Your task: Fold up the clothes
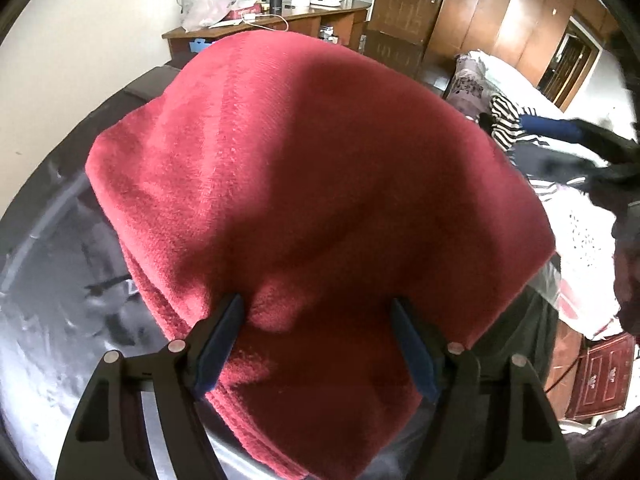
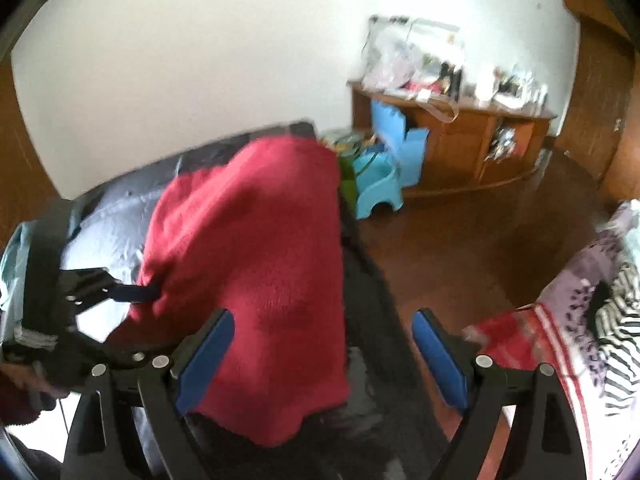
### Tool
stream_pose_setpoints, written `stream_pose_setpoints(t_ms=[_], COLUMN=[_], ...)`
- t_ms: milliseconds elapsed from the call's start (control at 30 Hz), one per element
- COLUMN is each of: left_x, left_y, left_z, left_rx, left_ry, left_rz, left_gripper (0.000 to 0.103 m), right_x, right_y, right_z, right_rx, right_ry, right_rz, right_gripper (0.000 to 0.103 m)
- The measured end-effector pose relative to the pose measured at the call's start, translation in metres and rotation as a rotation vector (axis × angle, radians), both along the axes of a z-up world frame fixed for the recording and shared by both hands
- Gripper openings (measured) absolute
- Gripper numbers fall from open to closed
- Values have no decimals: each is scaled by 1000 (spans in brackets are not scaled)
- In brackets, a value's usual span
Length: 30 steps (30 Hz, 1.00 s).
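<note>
We hold the left gripper (image 1: 316,320) spread wide, its blue pads (image 1: 218,344) against the folded red fleece garment (image 1: 304,184), which lies on the grey padded surface (image 1: 52,280). Our right gripper (image 2: 324,354) hangs open, grasping nothing, above the garment's near corner.

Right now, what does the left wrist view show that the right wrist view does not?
Only the left wrist view shows the tall brown wooden wardrobe and the right gripper, blurred at the right edge. Only the right wrist view shows the pale blue plastic step stool and the left gripper at the cloth's edge. Both share the folded red fleece cloth and the cluttered wooden sideboard.
</note>
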State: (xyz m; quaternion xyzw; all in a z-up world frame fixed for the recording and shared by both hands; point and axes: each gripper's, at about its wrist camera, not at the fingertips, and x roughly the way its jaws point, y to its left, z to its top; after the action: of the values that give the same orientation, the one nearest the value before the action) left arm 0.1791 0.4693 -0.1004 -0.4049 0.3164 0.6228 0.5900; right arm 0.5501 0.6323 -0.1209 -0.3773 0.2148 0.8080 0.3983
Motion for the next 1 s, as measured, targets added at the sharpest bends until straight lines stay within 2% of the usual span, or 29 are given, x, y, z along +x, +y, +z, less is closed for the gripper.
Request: stream_pose_setpoints(t_ms=[67, 167, 267, 333, 433, 533, 667, 833, 1000], left_x=[-10, -16, -14, -11, -14, -14, -10, -24, -19], left_y=[-6, -4, -2, -2, -7, -8, -10, -41, -53], left_z=[2, 0, 1, 2, 8, 16, 27, 60, 98], left_rx=[-3, -7, -15, -20, -33, -47, -63, -39, 27], left_ry=[14, 18, 32, 42, 42, 33, 71, 101, 106], left_rz=[16, 38, 52, 64, 91, 134, 200, 273, 327], left_gripper=[78, 78, 78, 78, 78, 80, 82, 86, 93], right_x=[-19, -34, -35, -34, -32, -33, -34, -30, -24], right_y=[-1, -9, -11, -9, -5, -4, 5, 2, -2], right_z=[-20, -41, -54, -58, -60, -56, -51, -23, 27], right_rx=[-17, -56, -83, -90, -96, -125, -236, -194, -88], right_ry=[-59, -99, -86, -80, -91, -112, -138, -133, -106], right_rz=[49, 111, 93, 65, 45, 27, -16, -5, -33], right_gripper=[91, 91, 91, 98, 102, 102, 102, 102, 102])
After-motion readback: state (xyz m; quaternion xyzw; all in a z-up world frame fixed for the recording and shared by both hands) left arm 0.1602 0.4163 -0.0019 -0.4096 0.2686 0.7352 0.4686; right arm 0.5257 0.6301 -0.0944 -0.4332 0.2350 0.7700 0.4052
